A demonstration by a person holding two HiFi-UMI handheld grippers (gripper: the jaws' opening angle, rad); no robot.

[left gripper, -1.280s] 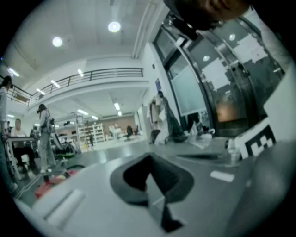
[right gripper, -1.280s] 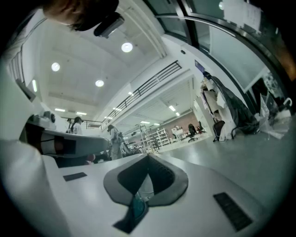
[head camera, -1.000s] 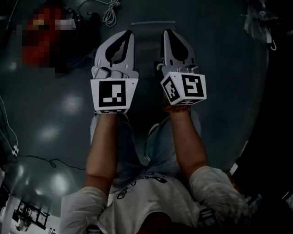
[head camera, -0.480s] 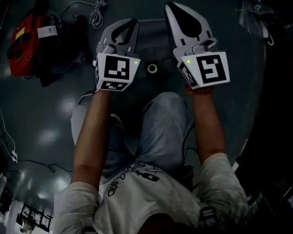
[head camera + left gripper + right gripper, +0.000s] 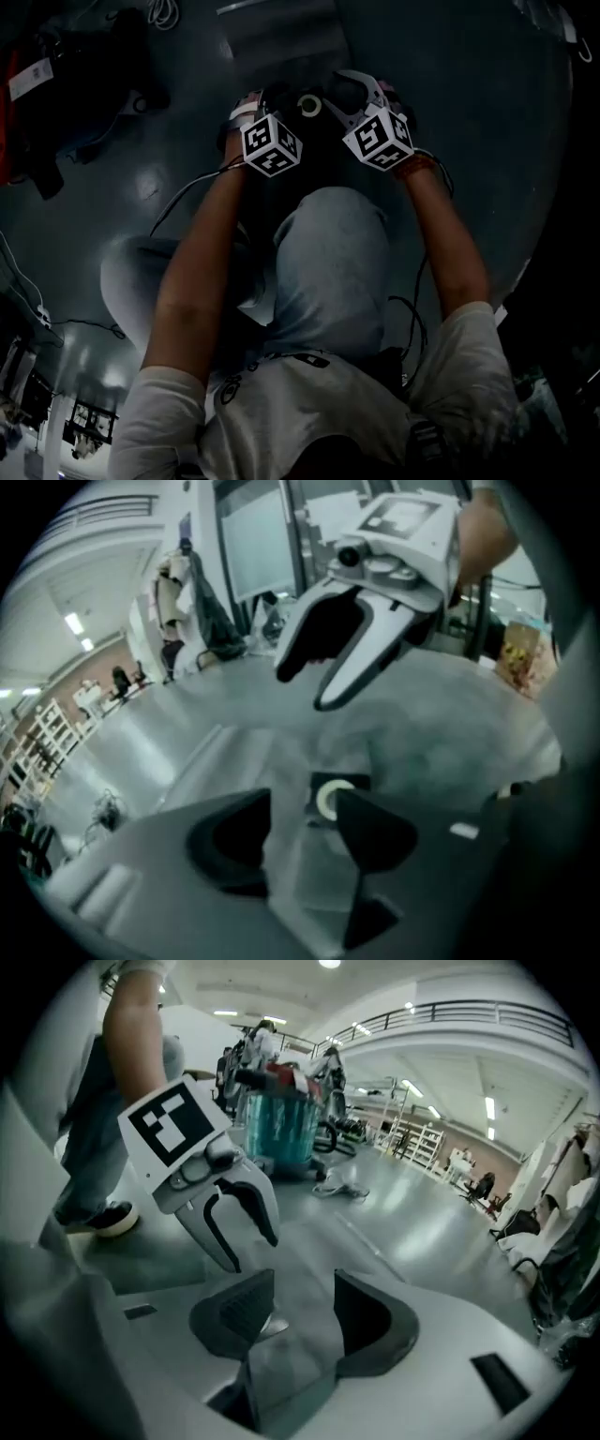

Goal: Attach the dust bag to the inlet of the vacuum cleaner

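Your dust bag [image 5: 309, 892] lies flat on the floor [image 5: 450, 112], collar ring [image 5: 309, 105] up; it looks light and limp, so take the stiffer card [image 5: 323, 780] round that ring; left tongs [image 5: 302, 808] just left of the ring, right tongs [image 5: 305, 1283] just right; both have just been opening, wide apart, bag between them unpressed.

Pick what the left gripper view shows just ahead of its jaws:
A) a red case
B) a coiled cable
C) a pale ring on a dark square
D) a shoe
C: the pale ring lies just beyond the left gripper, whose jaws have just been opening with nothing gripped.
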